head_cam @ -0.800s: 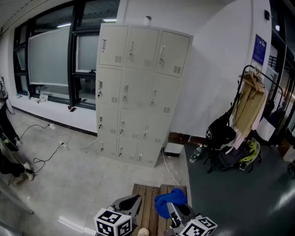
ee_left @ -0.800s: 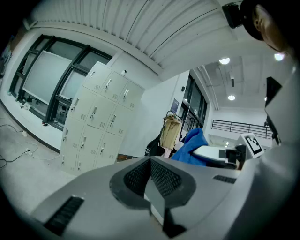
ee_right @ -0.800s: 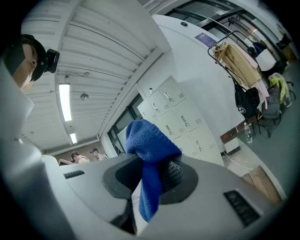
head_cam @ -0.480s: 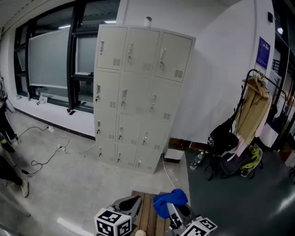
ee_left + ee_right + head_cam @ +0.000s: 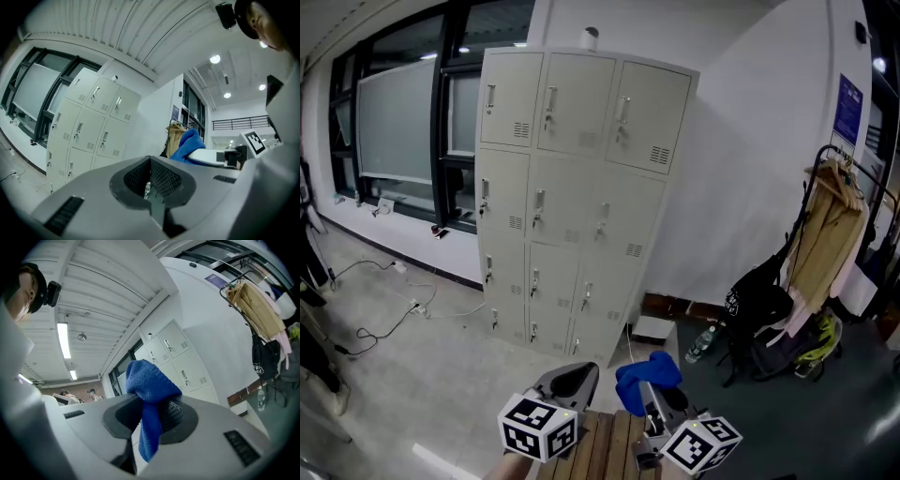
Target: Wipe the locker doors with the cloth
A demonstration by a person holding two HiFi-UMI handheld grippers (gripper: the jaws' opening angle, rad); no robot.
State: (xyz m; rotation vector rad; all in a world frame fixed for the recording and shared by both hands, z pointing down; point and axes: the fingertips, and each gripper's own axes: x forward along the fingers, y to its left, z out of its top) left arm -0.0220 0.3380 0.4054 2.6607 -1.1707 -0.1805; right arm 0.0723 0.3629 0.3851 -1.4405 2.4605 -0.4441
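A pale grey locker cabinet with three columns of doors stands against the white wall, some way ahead of both grippers. It shows too in the left gripper view as the locker cabinet and in the right gripper view as the locker cabinet. My right gripper is shut on a blue cloth, which bunches above its jaws; the blue cloth hangs down between them. My left gripper is shut with nothing in it, low at the frame's bottom.
A coat rack with hanging clothes, dark bags and a bottle stand at the right. Cables trail on the floor at the left, under the windows. A wooden slatted surface lies beneath the grippers.
The view has moved closer to the lockers, which look larger and sit further left. Both grippers have risen slightly in the frame, the cloth still held in the right one.
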